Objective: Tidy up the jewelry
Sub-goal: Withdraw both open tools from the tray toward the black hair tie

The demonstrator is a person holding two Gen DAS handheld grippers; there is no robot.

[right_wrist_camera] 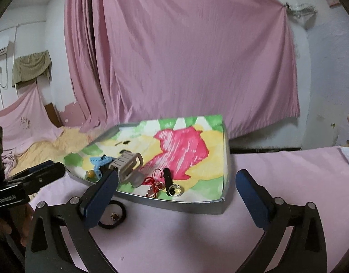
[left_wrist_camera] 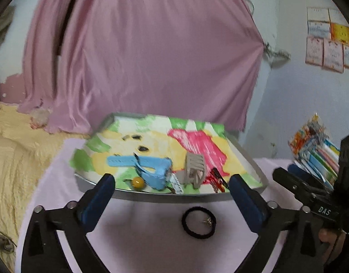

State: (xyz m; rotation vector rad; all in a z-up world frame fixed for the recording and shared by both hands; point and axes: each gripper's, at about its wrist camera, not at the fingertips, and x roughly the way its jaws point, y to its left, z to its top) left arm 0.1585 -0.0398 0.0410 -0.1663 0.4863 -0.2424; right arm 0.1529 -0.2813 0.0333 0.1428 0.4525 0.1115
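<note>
A shallow metal tray (left_wrist_camera: pixel 138 194) (right_wrist_camera: pixel 197 206) lined with a painted sheet stands on the pink cloth. Inside lie a blue watch strap (left_wrist_camera: pixel 149 168) (right_wrist_camera: pixel 98 161), a grey claw clip (left_wrist_camera: pixel 195 168) (right_wrist_camera: pixel 126 166), a yellow bead (left_wrist_camera: pixel 138 182) (right_wrist_camera: pixel 90 174), a red charm (left_wrist_camera: pixel 217 179) (right_wrist_camera: pixel 154 183), a ring (right_wrist_camera: pixel 174 190) and small dark pieces (left_wrist_camera: pixel 142 148). A black hair tie (left_wrist_camera: pixel 198 222) (right_wrist_camera: pixel 123 211) with a small earring (left_wrist_camera: pixel 208 221) (right_wrist_camera: pixel 114 216) inside it rests on the cloth before the tray. My left gripper (left_wrist_camera: pixel 172 187) and my right gripper (right_wrist_camera: pixel 176 182) both hover open and empty above the tray's near edge.
A pink curtain (left_wrist_camera: pixel 140 56) hangs behind the tray. A yellow blanket (left_wrist_camera: pixel 19 150) lies on the left. A stack of colourful packets (left_wrist_camera: pixel 315 150) stands at the right. Pink cloth (right_wrist_camera: pixel 288 163) stretches bare to the right of the tray.
</note>
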